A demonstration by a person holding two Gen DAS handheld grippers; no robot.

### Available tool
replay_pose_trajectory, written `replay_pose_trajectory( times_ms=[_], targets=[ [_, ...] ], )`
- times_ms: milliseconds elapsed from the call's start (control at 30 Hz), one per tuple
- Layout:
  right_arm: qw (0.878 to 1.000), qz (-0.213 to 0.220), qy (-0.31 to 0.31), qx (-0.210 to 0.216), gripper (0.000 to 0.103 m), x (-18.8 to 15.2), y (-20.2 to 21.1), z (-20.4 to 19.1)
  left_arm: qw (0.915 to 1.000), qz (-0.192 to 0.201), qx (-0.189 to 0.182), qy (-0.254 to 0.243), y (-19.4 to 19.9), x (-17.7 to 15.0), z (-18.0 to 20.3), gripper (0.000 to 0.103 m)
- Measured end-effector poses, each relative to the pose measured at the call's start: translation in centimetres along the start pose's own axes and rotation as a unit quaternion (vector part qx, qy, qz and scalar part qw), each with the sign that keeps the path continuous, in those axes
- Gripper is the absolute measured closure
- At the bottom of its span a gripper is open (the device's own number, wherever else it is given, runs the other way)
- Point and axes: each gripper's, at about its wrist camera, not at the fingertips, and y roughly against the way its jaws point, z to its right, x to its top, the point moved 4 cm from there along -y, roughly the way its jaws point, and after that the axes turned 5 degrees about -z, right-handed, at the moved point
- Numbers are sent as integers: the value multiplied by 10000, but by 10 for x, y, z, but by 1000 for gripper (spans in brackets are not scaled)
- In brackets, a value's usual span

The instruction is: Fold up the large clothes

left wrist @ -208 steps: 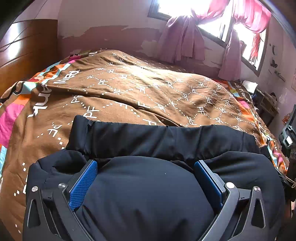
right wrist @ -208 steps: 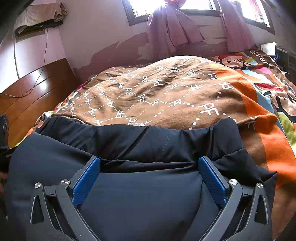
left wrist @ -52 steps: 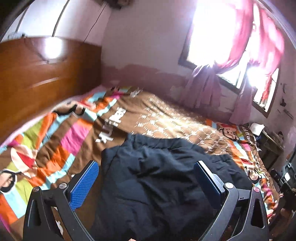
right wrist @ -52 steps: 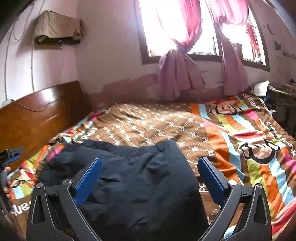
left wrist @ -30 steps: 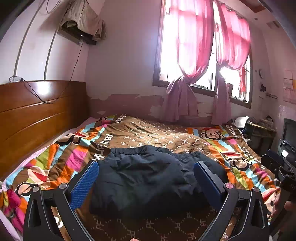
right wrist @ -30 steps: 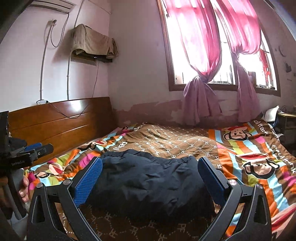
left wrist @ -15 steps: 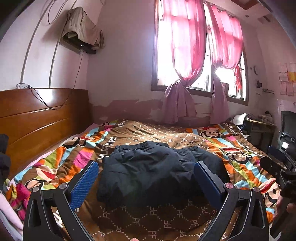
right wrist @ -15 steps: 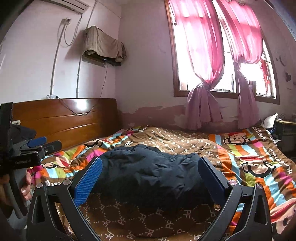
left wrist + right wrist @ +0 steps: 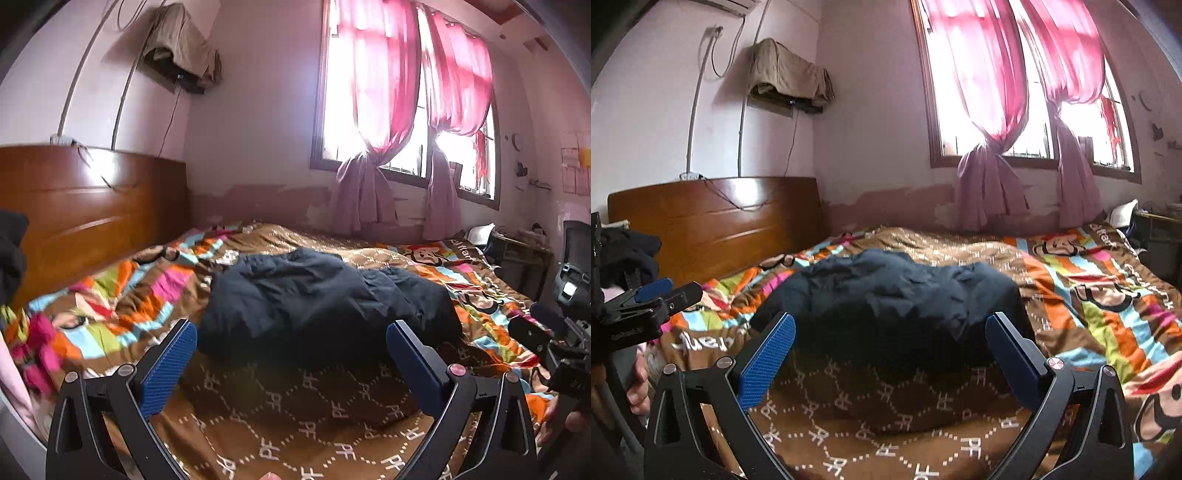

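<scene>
A dark navy padded garment [image 9: 321, 302] lies folded in a puffy bundle in the middle of the bed [image 9: 288, 413], also seen in the right wrist view as the same garment [image 9: 897, 306]. My left gripper [image 9: 291, 343] is open and empty, held back from the bundle's near edge above the brown quilt. My right gripper [image 9: 890, 339] is also open and empty, likewise short of the bundle. The right gripper's body [image 9: 554, 339] shows at the right edge of the left wrist view; the left gripper's body [image 9: 646, 306] shows at the left edge of the right wrist view, with a hand below it.
The bed carries a brown patterned quilt with colourful striped borders [image 9: 1108, 302]. A wooden headboard [image 9: 85, 206] stands on the left. Pink curtains [image 9: 369, 110] hang at the far window. A dark chair [image 9: 574, 269] and a cluttered desk [image 9: 517, 251] stand at the right.
Both grippers have pulled back and up from the garment, which they pressed on earlier. Over the last second the view backed off slightly more; the bundle lies still.
</scene>
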Motion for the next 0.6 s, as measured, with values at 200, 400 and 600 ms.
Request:
replay_pose_trajectory(
  times_ms=[200, 400, 600],
  targets=[
    [9997, -216, -54, -27, 1, -23, -3, 1, 9998, -129, 130, -50, -1, -22, 1, 0],
    [9990, -434, -119, -67, 1, -43, -10, 5, 9992, -354, 165, -89, -6, -41, 5, 0],
    [9985, -511, -143, -115, 1, -54, -16, 10, 9980, -573, 279, 4, -13, -54, 2, 0]
  ],
)
